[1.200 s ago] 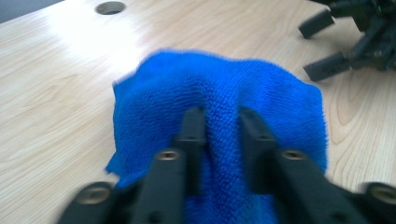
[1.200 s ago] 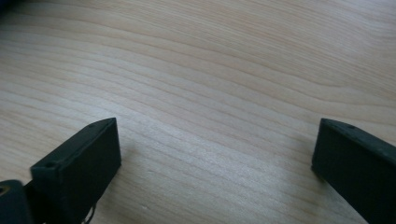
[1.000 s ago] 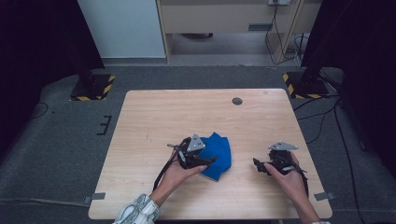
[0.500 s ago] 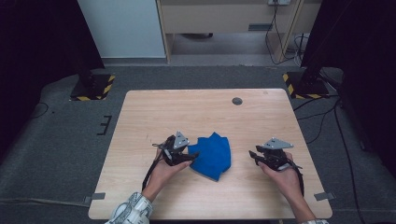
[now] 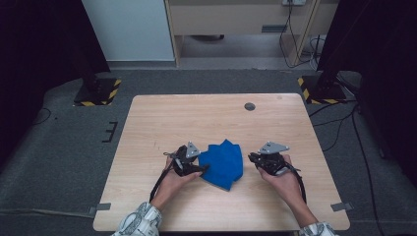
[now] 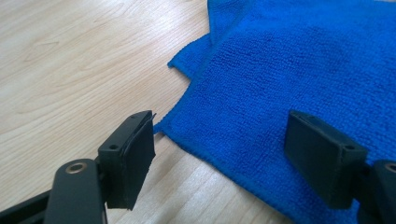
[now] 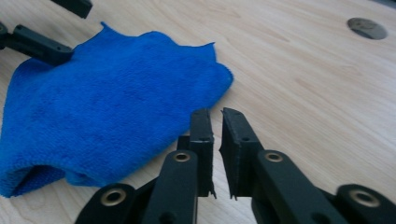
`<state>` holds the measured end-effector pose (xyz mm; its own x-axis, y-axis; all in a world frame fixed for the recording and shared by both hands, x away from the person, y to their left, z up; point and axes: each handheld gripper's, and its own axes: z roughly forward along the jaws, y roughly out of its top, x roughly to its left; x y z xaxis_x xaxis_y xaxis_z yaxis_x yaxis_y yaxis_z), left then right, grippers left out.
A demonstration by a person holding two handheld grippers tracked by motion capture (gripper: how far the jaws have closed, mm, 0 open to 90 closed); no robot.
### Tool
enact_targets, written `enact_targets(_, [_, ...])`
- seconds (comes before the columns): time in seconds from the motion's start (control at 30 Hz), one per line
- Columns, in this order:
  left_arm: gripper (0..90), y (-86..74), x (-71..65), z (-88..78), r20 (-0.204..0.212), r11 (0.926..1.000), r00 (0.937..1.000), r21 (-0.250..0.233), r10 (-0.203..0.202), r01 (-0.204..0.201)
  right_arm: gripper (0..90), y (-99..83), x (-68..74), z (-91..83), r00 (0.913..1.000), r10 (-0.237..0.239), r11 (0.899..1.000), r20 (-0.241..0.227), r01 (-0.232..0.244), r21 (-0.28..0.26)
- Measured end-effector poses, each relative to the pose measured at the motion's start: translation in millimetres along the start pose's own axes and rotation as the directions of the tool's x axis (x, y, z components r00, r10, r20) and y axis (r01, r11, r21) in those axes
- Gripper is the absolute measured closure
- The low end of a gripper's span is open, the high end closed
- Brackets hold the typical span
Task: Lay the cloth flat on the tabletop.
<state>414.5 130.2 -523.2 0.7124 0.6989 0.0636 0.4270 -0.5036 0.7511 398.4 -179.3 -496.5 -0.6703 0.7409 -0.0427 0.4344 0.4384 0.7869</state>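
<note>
Wooden table [image 5: 162, 125], blue cloth [image 5: 223, 162] between left claw [image 5: 202, 169], right claw [image 5: 252, 158]

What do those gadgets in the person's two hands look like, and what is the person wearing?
Each hand holds a black two-jaw gripper, left and right, topped by a grey three-cornered plate. The jaws are flat black blocks on black metal links with brass-coloured rivets. A black cable trails from each. The person's patterned white-and-grey sleeves show at both wrists.

Left gripper [image 6: 224, 154] jaws spread; right gripper [image 7: 217, 140] jaws nearly closed.
</note>
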Motion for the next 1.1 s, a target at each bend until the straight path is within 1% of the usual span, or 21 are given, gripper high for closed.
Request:
enact_targets(0.07, [24.1, -0.4, 2.6, 0.1, -0.020, 0.9999, 0.9997, -0.003, -0.016, 0.016, 79.3, 0.7, 1.3, 1.9, 1.0000, -0.004, 1.000, -0.001, 0.004, 0.004])
enact_targets(0.17, [27.9, -1.5, 11.5, -0.5, -0.069, 0.9993, 0.9973, -0.026, -0.027, 0.026, 78.0, 0.9, 1.3, 2.3, 1.0000, 0.000, 1.000, 0.001, 0.000, 0.003])
enact_targets(0.23, [31.7, -1.6, 17.8, -1.4, -0.082, 0.9969, 0.9947, -0.053, -0.063, 0.059, 77.3, 0.2, 1.3, 1.9, 0.9999, 0.012, 1.000, 0.000, -0.012, 0.003])
enact_targets(0.27, [32.2, -1.6, 20.2, -0.6, -0.078, 0.9951, 0.9937, -0.063, -0.081, 0.076, 77.1, 0.0, 1.4, 1.7, 0.9999, 0.013, 1.000, -0.002, -0.013, 0.004])
enact_targets(0.33, [31.7, -1.3, 23.2, 4.1, -0.052, 0.9930, 0.9931, -0.060, -0.105, 0.102, 76.1, 0.1, 2.1, 1.7, 0.9999, 0.014, 1.000, -0.001, -0.014, 0.004])
enact_targets(0.4, [30.2, -1.6, 22.6, 8.8, -0.047, 0.9941, 0.9939, -0.047, -0.100, 0.098, 74.8, 0.1, 2.5, 2.4, 0.9999, 0.015, 1.000, -0.005, -0.015, 0.005])
enact_targets(0.47, [28.5, -3.1, 21.1, 13.1, -0.027, 0.9946, 0.9945, -0.025, -0.101, 0.101, 72.2, -0.2, 3.7, 2.9, 0.9998, 0.016, 1.000, -0.008, -0.016, 0.010])
enact_targets(0.5, [27.5, -3.1, 21.1, 13.1, -0.027, 0.9946, 0.9945, -0.025, -0.101, 0.101, 72.2, -0.2, 3.7, 2.9, 0.9998, 0.016, 1.000, -0.008, -0.016, 0.010])
enact_targets(0.53, [27.1, -3.8, 18.7, 16.1, -0.019, 0.9949, 0.9948, 0.008, -0.100, 0.100, 70.2, -0.2, 4.5, 2.7, 0.9998, 0.020, 1.000, -0.005, -0.020, 0.008])
enact_targets(0.6, [27.1, -3.3, 18.4, 16.8, -0.020, 0.9954, 0.9953, 0.016, -0.094, 0.095, 68.8, -0.3, 4.6, 2.8, 0.9995, 0.031, 0.999, -0.012, -0.031, 0.012])
enact_targets(0.7, [28.4, -3.4, 19.8, 17.0, -0.001, 0.9947, 0.9948, 0.017, -0.102, 0.102, 66.3, -0.5, 5.0, 3.3, 0.9993, 0.036, 0.999, -0.010, -0.036, 0.013])
enact_targets(0.73, [30.7, -3.4, 19.8, 17.0, -0.001, 0.9947, 0.9948, 0.017, -0.102, 0.102, 66.3, -0.5, 5.0, 3.3, 0.9993, 0.036, 0.999, -0.010, -0.036, 0.013])
enact_targets(0.77, [36.3, -3.8, 18.5, 15.9, 0.023, 0.9963, 0.9960, 0.006, -0.086, 0.086, 64.6, 0.0, 5.5, 3.1, 0.9992, 0.038, 0.999, -0.011, -0.038, 0.009])
enact_targets(1.03, [80.4, -0.4, 7.7, 14.7, 0.075, 0.9980, 0.9952, 0.010, -0.063, 0.063, 62.8, 1.2, 6.8, 2.9, 0.9992, 0.038, 0.999, -0.010, -0.038, 0.005])
enact_targets(1.1, [84.7, 0.5, 6.4, 14.0, 0.079, 0.9979, 0.9949, 0.018, -0.063, 0.062, 62.6, 1.2, 6.8, 2.6, 0.9992, 0.037, 0.999, -0.012, -0.037, 0.004])
